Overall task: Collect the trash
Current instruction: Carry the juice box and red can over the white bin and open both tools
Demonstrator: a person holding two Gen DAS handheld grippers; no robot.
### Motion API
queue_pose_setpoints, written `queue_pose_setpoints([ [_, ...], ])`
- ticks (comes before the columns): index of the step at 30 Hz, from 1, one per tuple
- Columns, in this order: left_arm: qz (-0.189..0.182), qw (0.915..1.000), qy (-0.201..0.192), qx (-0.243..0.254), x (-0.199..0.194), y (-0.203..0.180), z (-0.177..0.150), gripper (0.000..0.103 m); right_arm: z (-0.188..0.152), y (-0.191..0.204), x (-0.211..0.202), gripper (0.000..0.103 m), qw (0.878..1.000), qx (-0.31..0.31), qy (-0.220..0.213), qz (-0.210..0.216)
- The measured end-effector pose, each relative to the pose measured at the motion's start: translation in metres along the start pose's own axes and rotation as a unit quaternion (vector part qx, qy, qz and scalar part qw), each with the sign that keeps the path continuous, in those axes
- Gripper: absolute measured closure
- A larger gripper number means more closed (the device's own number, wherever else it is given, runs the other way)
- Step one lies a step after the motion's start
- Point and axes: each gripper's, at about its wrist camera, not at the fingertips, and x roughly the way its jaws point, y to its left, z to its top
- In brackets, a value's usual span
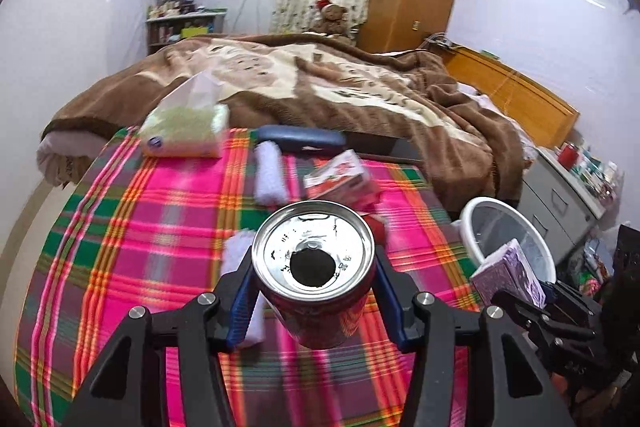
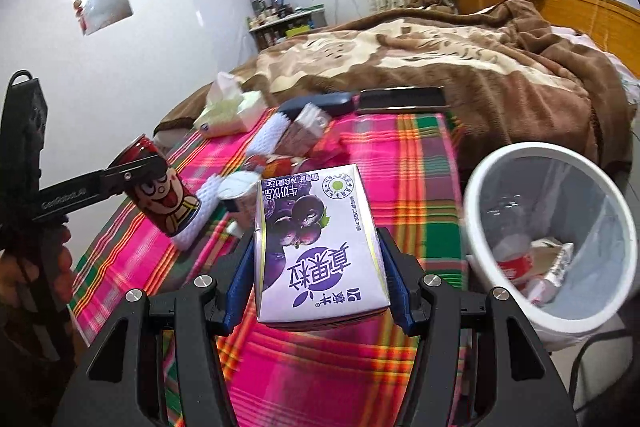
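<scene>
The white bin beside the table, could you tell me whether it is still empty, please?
No, the white bin already holds a red-and-white crumpled cup and other wrappers at its bottom.

One red can (image 1: pixel 320 291), one purple carton (image 2: pixel 320 247), one white bin (image 2: pixel 548 235), one tissue pack (image 1: pixel 186 129), two white rolls (image 1: pixel 270 171).
</scene>
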Motion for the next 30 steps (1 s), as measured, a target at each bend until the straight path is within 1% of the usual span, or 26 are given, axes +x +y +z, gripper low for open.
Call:
queue_pose_setpoints([
  [7, -0.032, 0.9989, -0.005, 0.035, 0.003, -0.046, 0.007, 0.05, 0.003, -0.028, -0.018, 0.045, 0.999, 0.021, -0.017, -0.035],
  [15, -0.067, 0.9951, 0.001, 0.073, 0.018, -0.099, 0.01, 0.05, 0.002, -0.063, -0.036, 0.045, 0.996, 0.047, -0.029, -0.075],
  [21, -0.097, 0.9903, 0.006, 0.099, 0.028, -0.14, 0.011, 0.05, 0.001, -0.087, -0.048, 0.045, 0.992, 0.065, -0.036, -0.105],
  [30, -0.141, 0.9821, 0.019, 0.123, 0.05, -0.192, 0.013, 0.05, 0.002, -0.118, -0.062, 0.045, 0.985, 0.081, -0.042, -0.147],
])
